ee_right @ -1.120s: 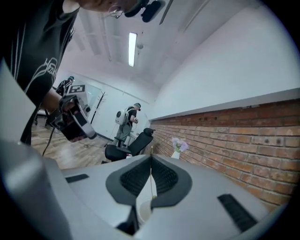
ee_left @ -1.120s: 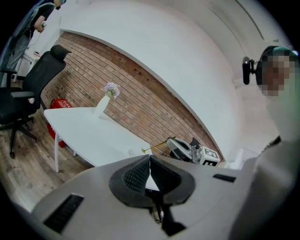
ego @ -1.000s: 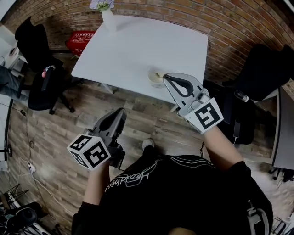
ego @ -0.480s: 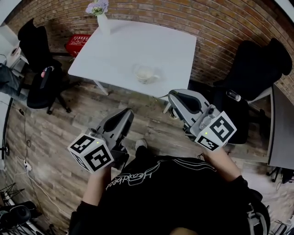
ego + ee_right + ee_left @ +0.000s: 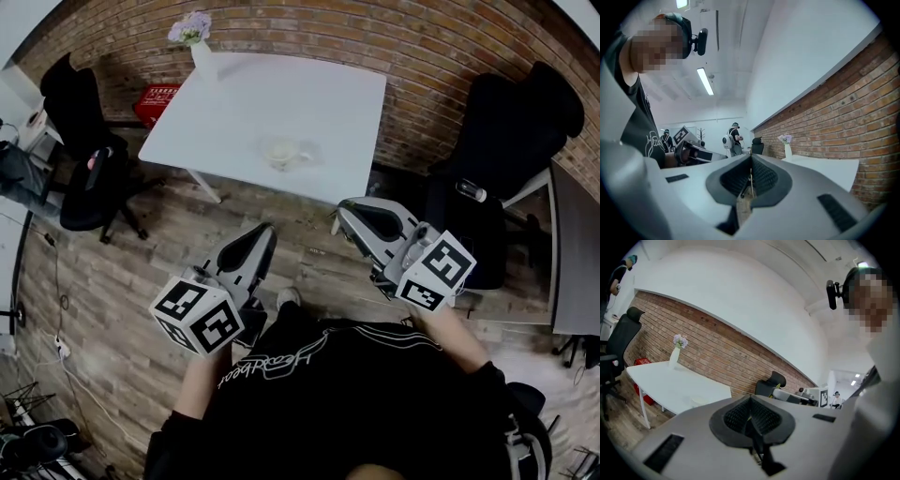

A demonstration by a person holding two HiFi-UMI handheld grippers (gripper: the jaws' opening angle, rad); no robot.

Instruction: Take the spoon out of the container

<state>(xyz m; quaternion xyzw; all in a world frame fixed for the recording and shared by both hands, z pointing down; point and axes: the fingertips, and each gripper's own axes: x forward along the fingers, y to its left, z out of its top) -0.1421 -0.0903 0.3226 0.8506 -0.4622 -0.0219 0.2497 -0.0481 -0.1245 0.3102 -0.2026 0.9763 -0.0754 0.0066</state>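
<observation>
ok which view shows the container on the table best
Head view: the container sits whole on the white table, seen from above. The left gripper view catches only a faint pale bit of it. The right gripper view shows the table, no container.

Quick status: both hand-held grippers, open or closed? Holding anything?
Left hand-held gripper: closed, nothing between the jaws.
Right hand-held gripper: closed, nothing between the jaws.
</observation>
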